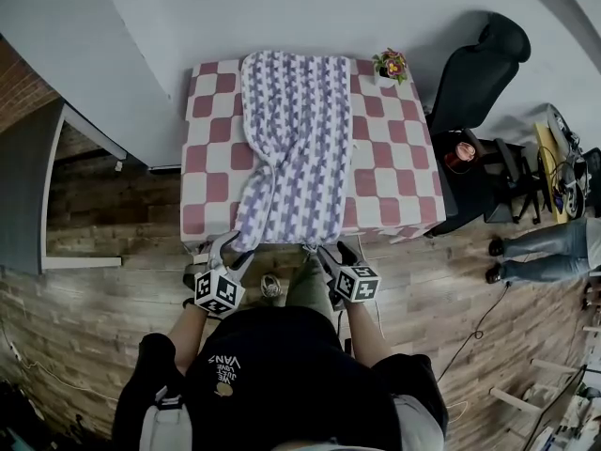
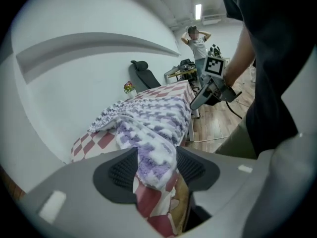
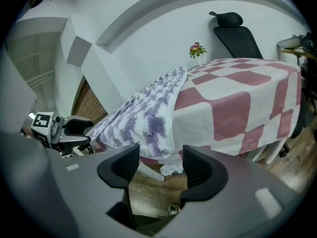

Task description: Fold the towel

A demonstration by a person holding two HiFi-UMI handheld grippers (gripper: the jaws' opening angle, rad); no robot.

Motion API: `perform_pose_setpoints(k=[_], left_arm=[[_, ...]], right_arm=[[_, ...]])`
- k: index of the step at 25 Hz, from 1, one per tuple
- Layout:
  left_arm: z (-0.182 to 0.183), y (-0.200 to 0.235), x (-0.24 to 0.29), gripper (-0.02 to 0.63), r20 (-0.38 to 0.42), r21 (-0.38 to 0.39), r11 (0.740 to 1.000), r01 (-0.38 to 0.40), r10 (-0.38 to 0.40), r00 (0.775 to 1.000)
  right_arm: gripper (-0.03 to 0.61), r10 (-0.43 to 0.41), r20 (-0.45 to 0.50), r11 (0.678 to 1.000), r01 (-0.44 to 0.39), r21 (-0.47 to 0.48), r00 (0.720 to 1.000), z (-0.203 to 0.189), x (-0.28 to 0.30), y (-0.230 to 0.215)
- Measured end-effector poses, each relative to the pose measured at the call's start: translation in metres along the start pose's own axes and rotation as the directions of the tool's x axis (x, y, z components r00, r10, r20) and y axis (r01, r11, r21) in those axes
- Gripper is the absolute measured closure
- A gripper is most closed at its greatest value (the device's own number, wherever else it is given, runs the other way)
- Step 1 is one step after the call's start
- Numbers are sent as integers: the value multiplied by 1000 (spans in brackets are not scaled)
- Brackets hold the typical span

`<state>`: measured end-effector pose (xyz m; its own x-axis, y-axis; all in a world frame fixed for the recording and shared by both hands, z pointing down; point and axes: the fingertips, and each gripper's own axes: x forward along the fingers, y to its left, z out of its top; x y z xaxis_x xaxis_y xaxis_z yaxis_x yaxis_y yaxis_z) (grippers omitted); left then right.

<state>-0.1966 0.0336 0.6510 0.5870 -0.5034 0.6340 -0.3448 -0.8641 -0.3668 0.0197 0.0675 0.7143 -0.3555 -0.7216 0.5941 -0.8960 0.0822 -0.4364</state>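
fluffy purple-white towel (image 1: 291,139) drapes over checkered tablecloth (image 1: 394,167).

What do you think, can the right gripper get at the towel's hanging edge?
Probably yes: the right gripper stands open and empty, and the towel hangs just beyond its jaws, nothing between.

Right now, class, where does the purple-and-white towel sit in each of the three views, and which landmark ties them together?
Head view: the towel runs down the middle of the checkered table, upper centre.
Left gripper view: the towel fills the centre, its near corner low.
Right gripper view: the towel lies left of centre, draping the table's edge.
Shared landmark: the flower pot on the table's far corner.
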Motion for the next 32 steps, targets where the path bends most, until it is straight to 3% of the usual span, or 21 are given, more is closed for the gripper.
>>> perform_pose_setpoints(k=[8,9,11,12,17,18,20,23,25,28,30,32], left_arm=[[-7,-16,14,392,-95,154,987,41,-27,995],[-10,-18,14,372,-111,172,984,48,-29,993],[-17,-18,13,356,-143,176,984,37,-12,990],[-19,-16,12,356,-151,163,986,17,8,989],[-21,2,10,371,-158,99,994,-56,71,985],[-20,4,9,407,-157,89,994,-57,71,985],[-17,7,6,551,-136,45,997,-64,69,988],[-11,12,-2,556,-86,-94,994,-65,57,995],[-5,20,-10,558,-33,-254,966,-47,39,999],[12,40,-29,561,106,-516,857,16,46,993],[25,54,-45,561,193,-612,788,70,62,979],[41,66,-61,561,265,-655,746,118,81,961]], right_arm=[[322,27,0,999,-27,22,1000,7,22,1],[341,35,-6,999,-34,19,999,6,23,3],[453,47,-15,999,-47,8,999,4,20,6],[542,57,-15,998,-56,7,998,4,17,7],[546,127,17,992,-127,24,992,12,-1,16],[546,130,23,991,-131,24,991,14,-4,16],[551,145,30,989,-146,24,989,19,-7,18],[552,199,74,977,-203,63,977,31,-16,25],[552,256,135,959,-269,90,957,47,-29,33],[552,355,241,917,-386,96,903,79,-58,46],[552,400,304,894,-441,78,865,104,-78,54],[552,433,362,876,-481,50,826,127,-97,60]])
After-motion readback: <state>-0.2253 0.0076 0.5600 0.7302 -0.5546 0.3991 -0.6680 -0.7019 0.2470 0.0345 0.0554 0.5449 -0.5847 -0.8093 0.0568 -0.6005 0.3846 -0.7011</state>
